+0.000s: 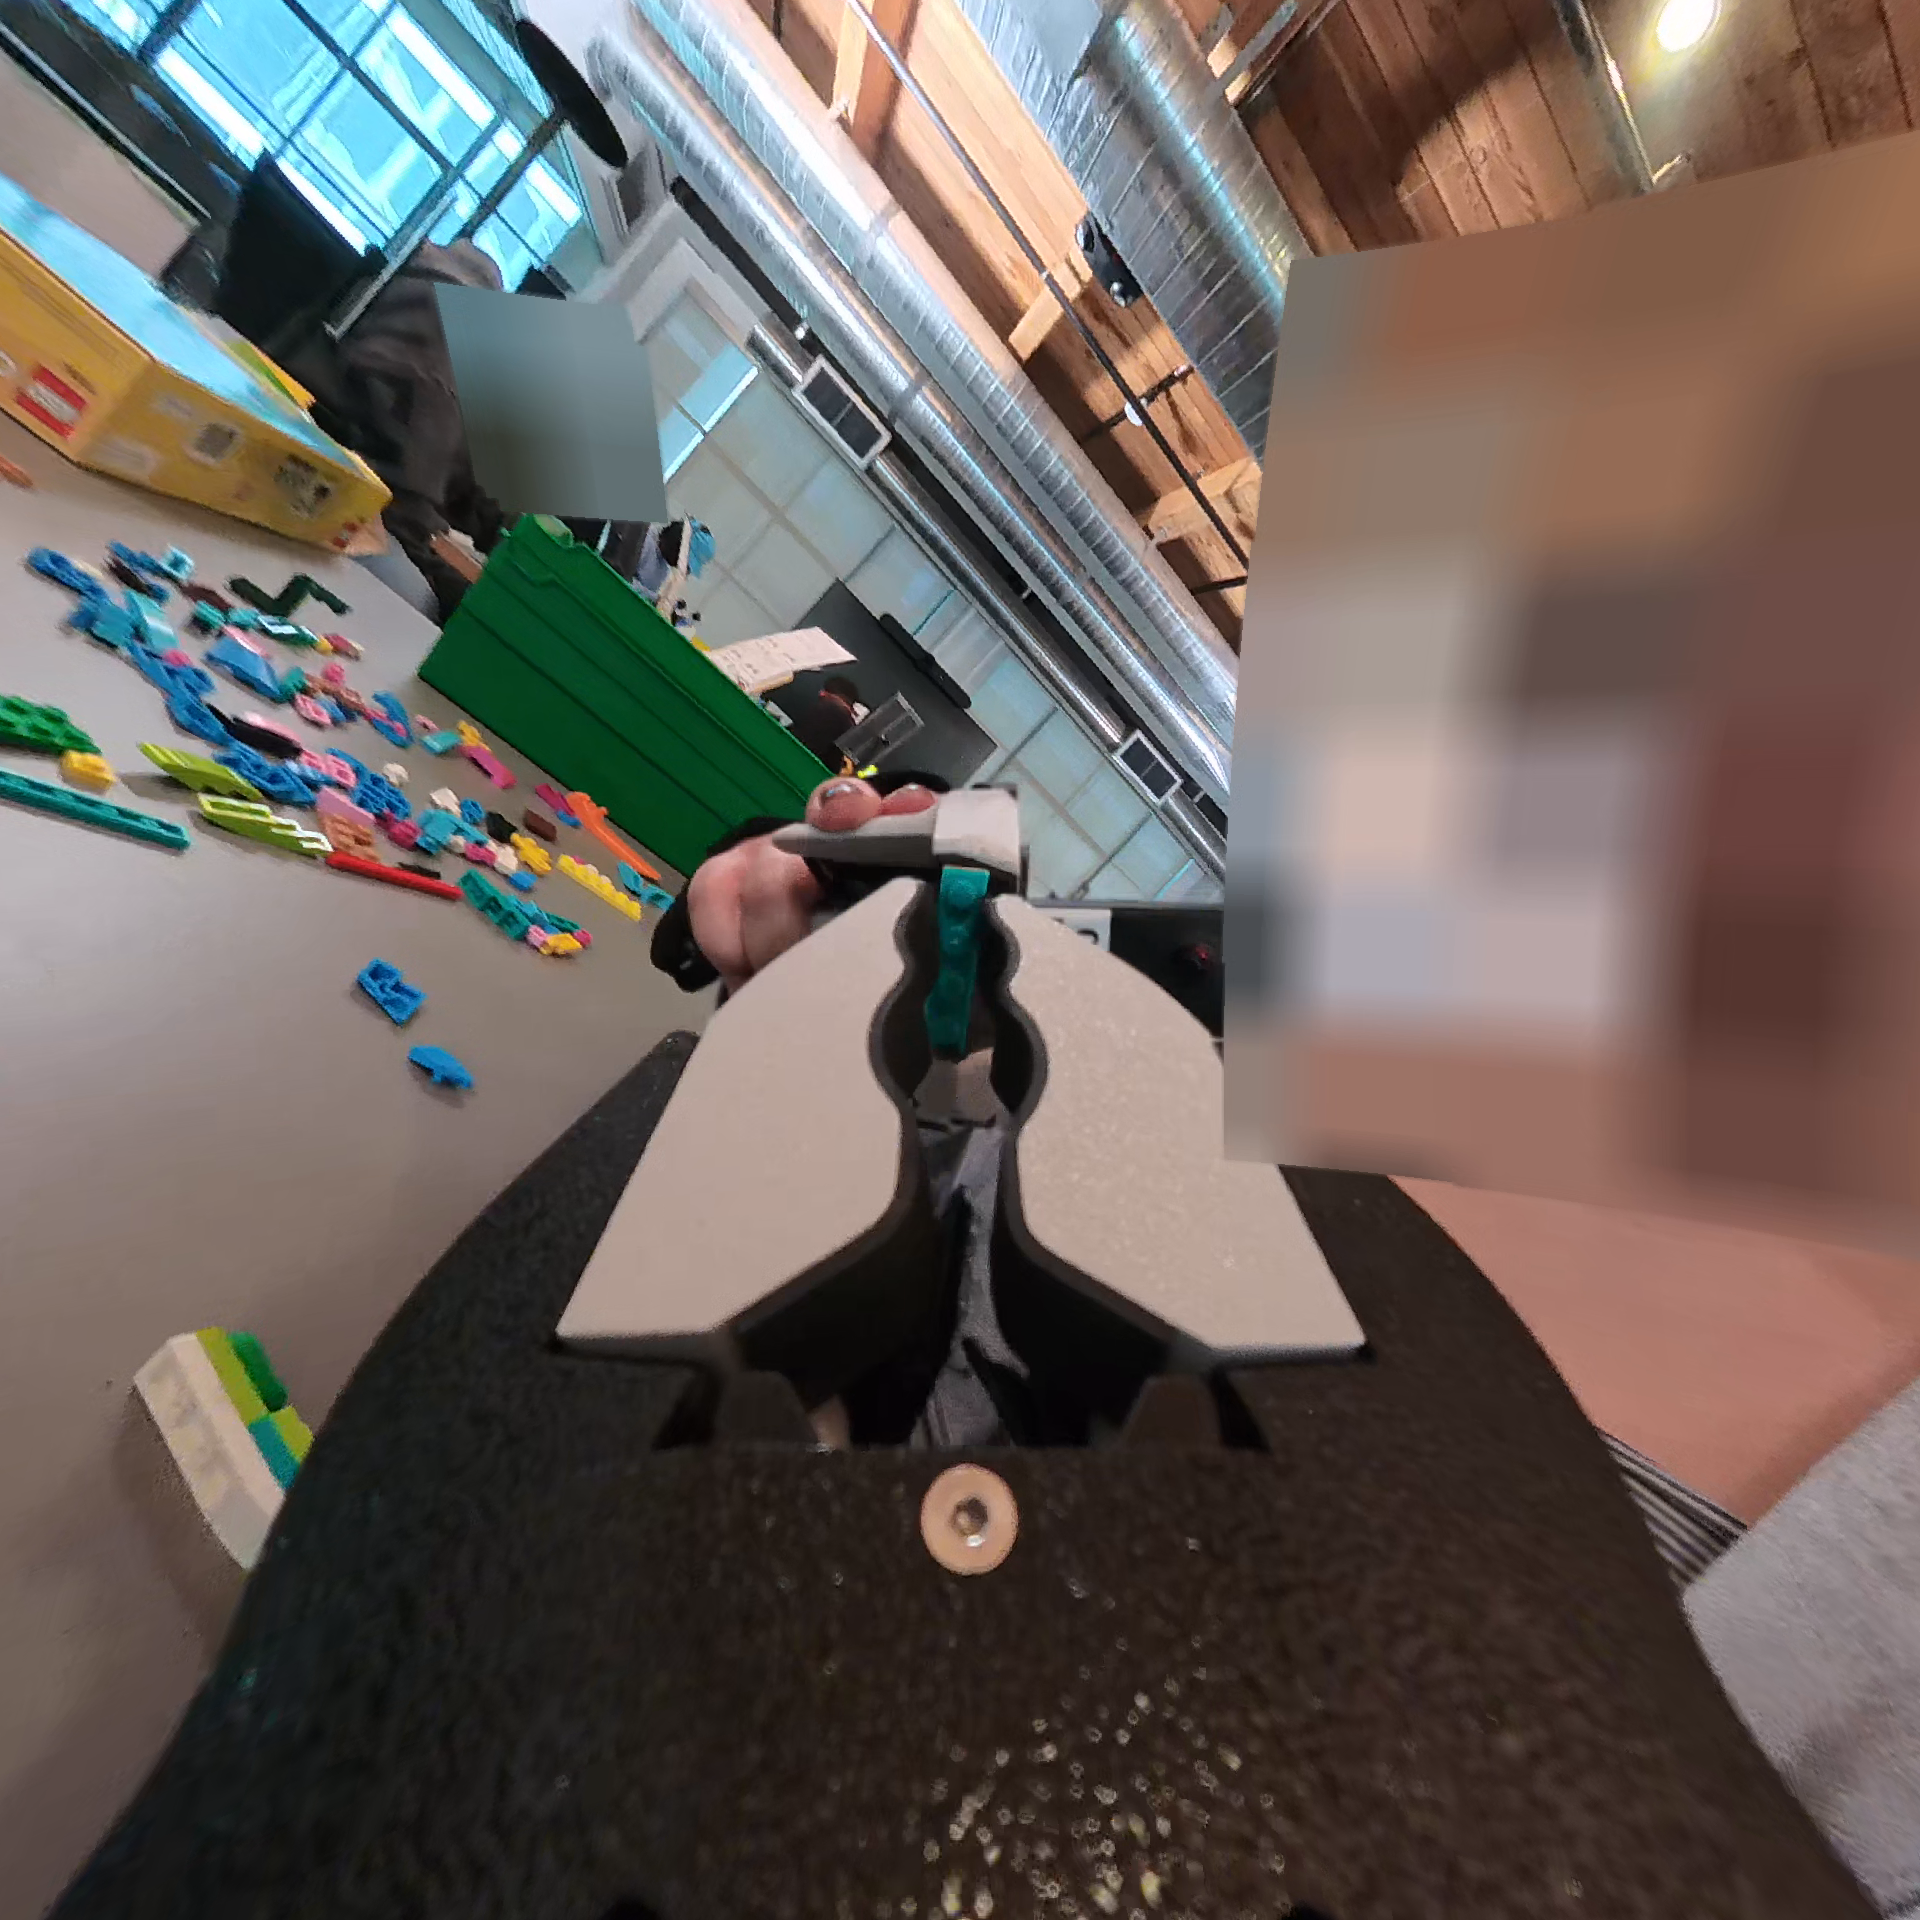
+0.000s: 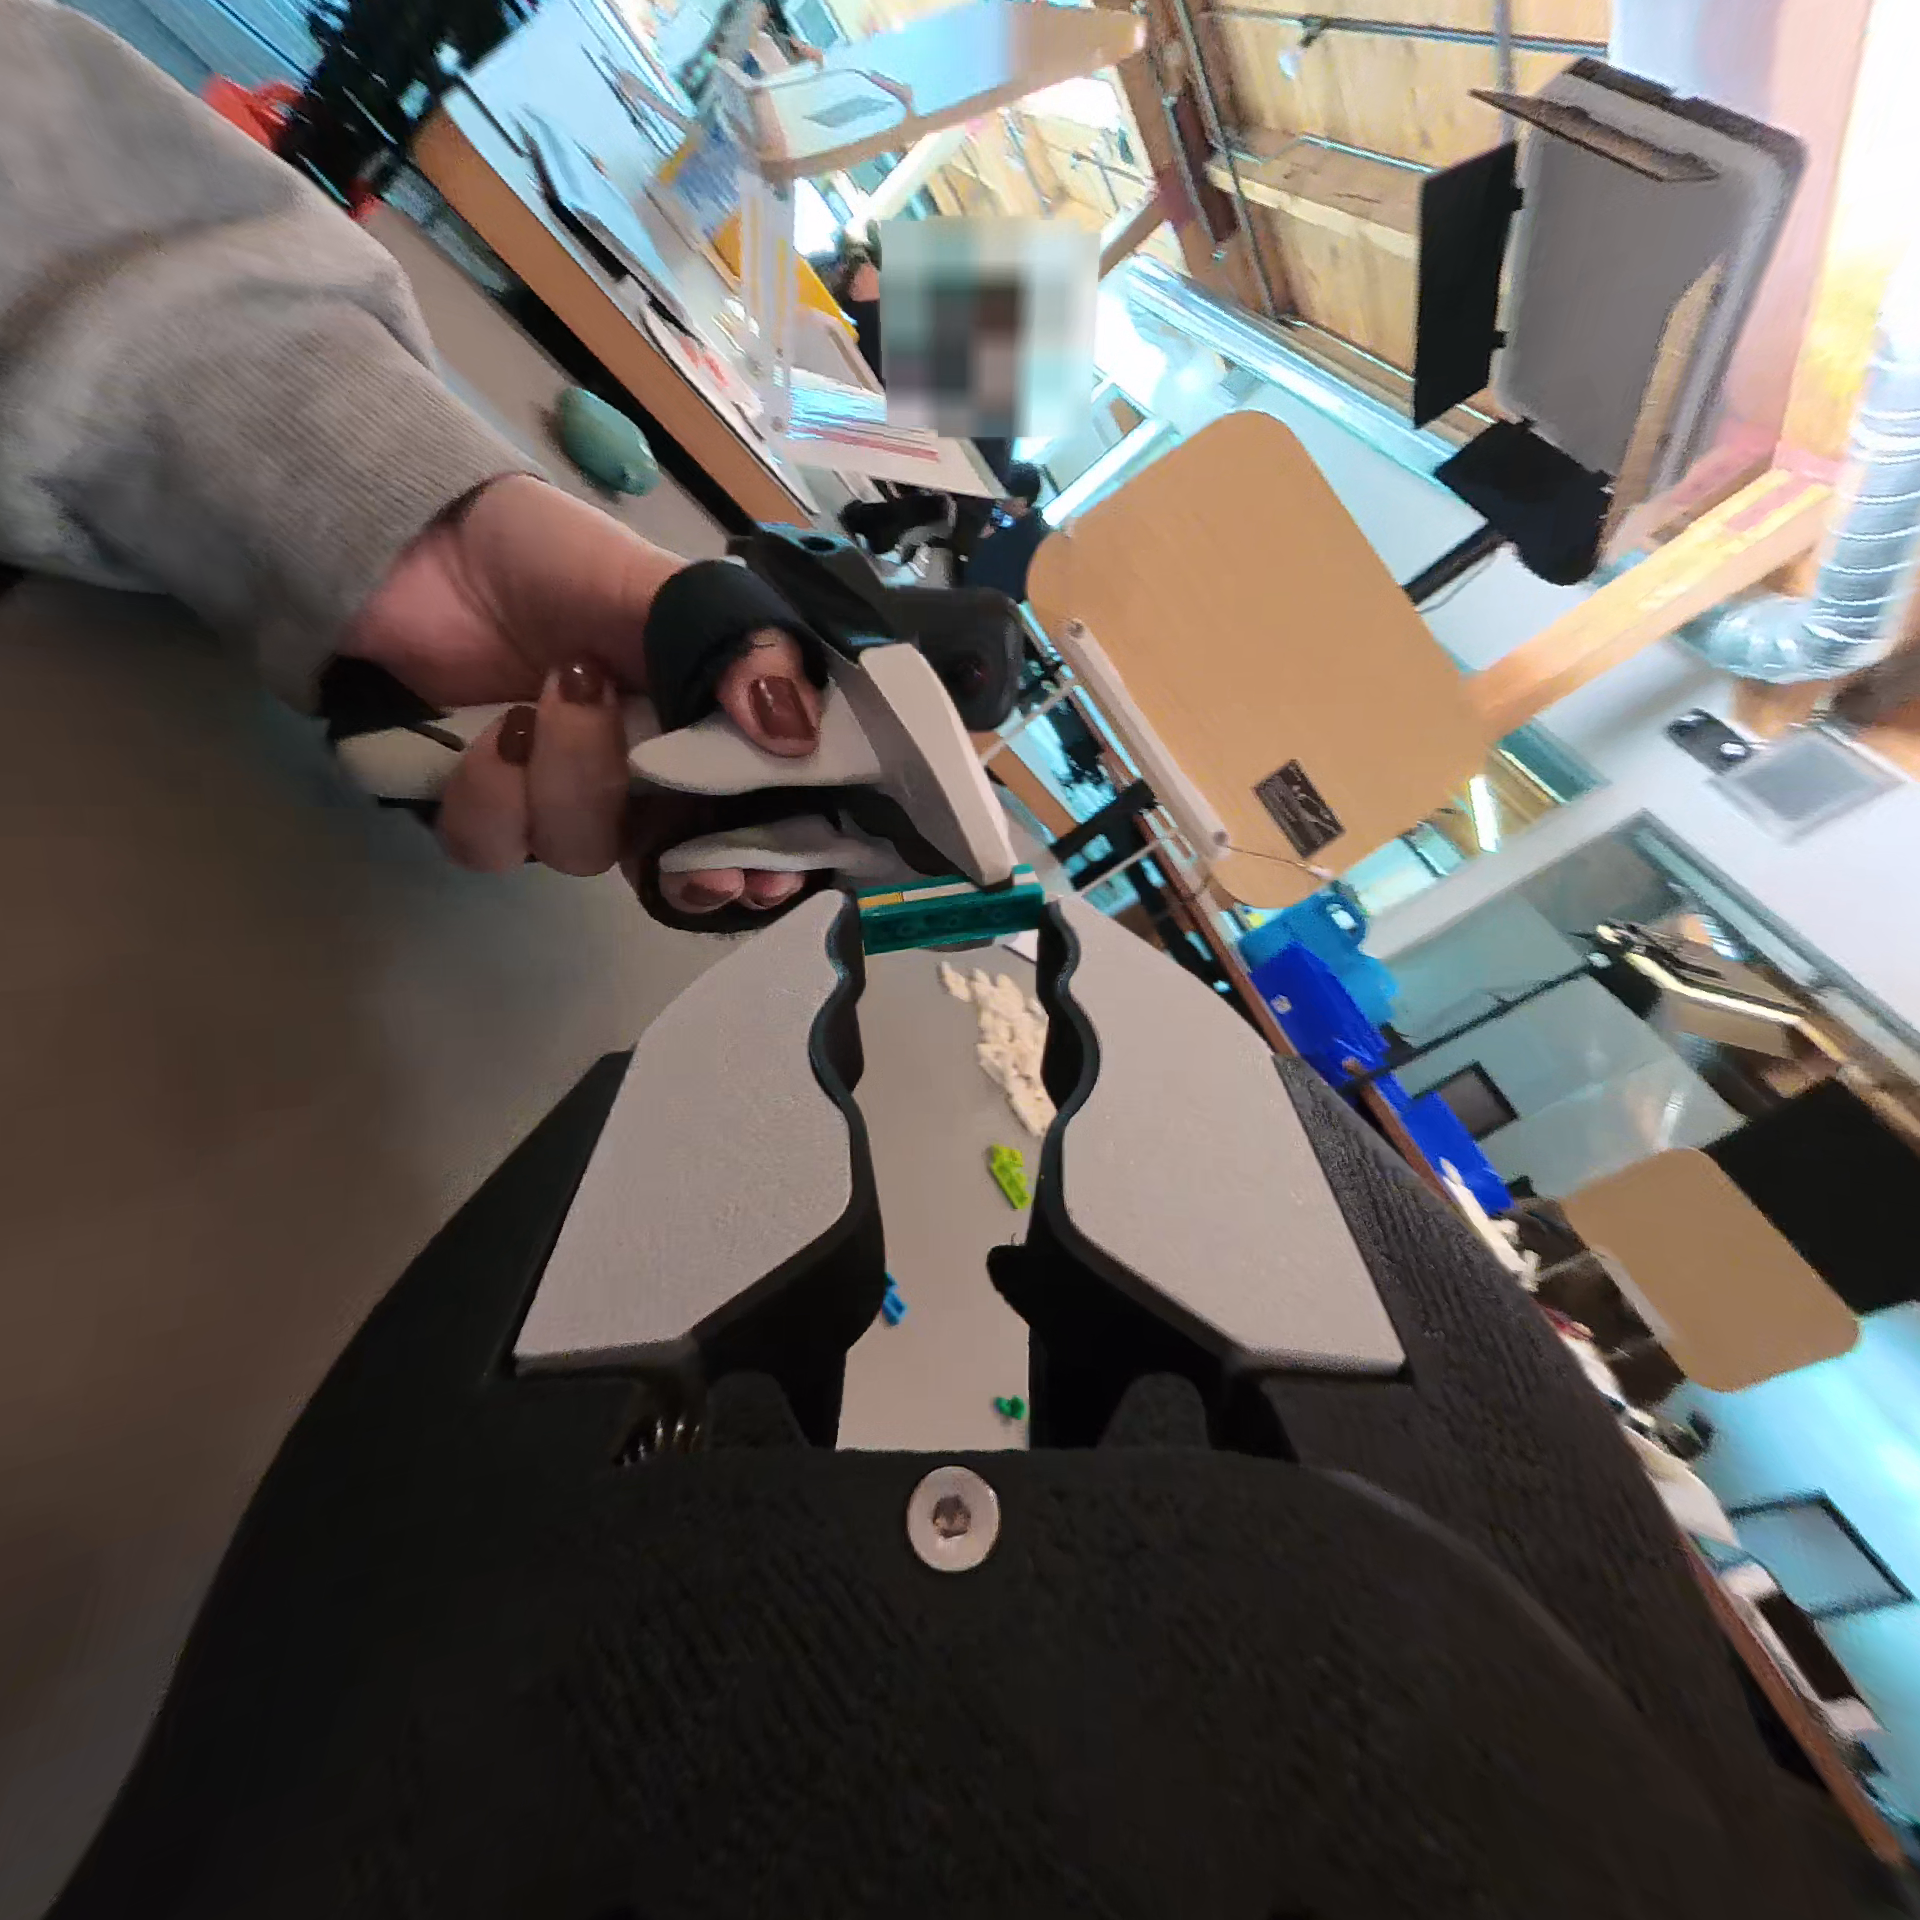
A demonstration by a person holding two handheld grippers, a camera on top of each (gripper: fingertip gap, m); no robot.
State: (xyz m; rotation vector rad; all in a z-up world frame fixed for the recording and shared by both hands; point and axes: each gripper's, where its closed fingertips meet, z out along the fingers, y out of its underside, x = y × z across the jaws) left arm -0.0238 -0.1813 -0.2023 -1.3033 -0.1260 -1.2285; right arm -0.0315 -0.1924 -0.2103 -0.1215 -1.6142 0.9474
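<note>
1. In the left wrist view we see our left gripper (image 1: 954, 961) clenched on a thin teal brick plate (image 1: 951, 966), seen edge-on, with a pad pressed on each side of it. The right gripper's fingertip (image 1: 971, 826) meets the plate's far end, with a hand (image 1: 748, 914) behind it. Loose coloured bricks (image 1: 312, 748) lie scattered on the grey surface (image 1: 208, 1091), near a green bin (image 1: 613, 707) and a yellow box (image 1: 156, 405).

2. In the right wrist view our right gripper (image 2: 951, 920) grasps the teal plate (image 2: 951, 920) by its two ends, crosswise at the fingertips. The left gripper's fingertips (image 2: 992, 868) pinch it from above. White bits (image 2: 1013, 1034) and a lime brick (image 2: 1006, 1169) lie on the surface below.
</note>
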